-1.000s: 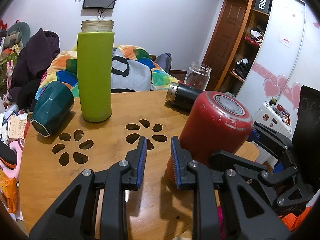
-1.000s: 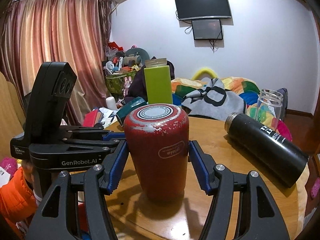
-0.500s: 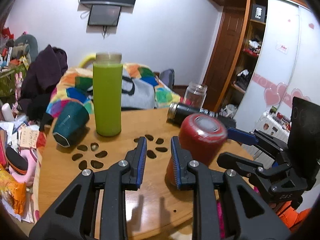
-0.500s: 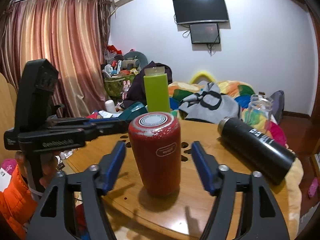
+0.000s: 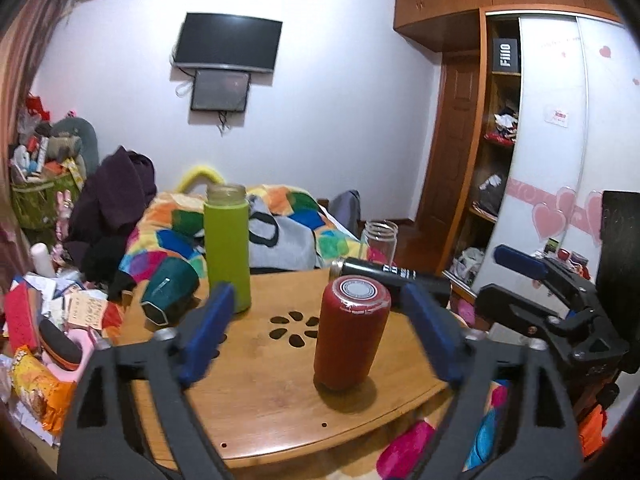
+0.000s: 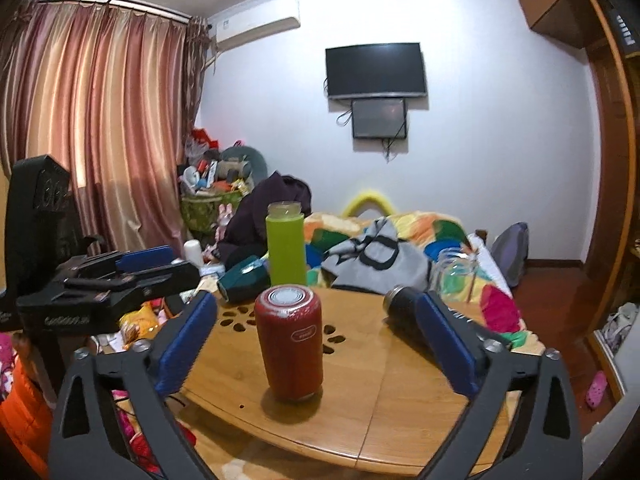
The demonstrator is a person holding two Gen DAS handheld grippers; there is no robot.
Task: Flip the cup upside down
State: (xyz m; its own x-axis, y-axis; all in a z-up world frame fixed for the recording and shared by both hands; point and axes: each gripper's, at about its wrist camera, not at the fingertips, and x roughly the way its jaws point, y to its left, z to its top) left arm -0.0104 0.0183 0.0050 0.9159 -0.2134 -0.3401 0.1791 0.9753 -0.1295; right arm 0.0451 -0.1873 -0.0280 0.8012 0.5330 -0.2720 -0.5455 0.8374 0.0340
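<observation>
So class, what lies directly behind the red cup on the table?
Behind the red cup lie flower-shaped cutouts in the wooden table, then the upright green bottle. The cup hides part of the cutouts.

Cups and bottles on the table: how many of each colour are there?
Red cup: 1
Green bottle: 1
Teal cup: 1
Black bottle: 1
Clear glass jar: 1
Total: 5
</observation>
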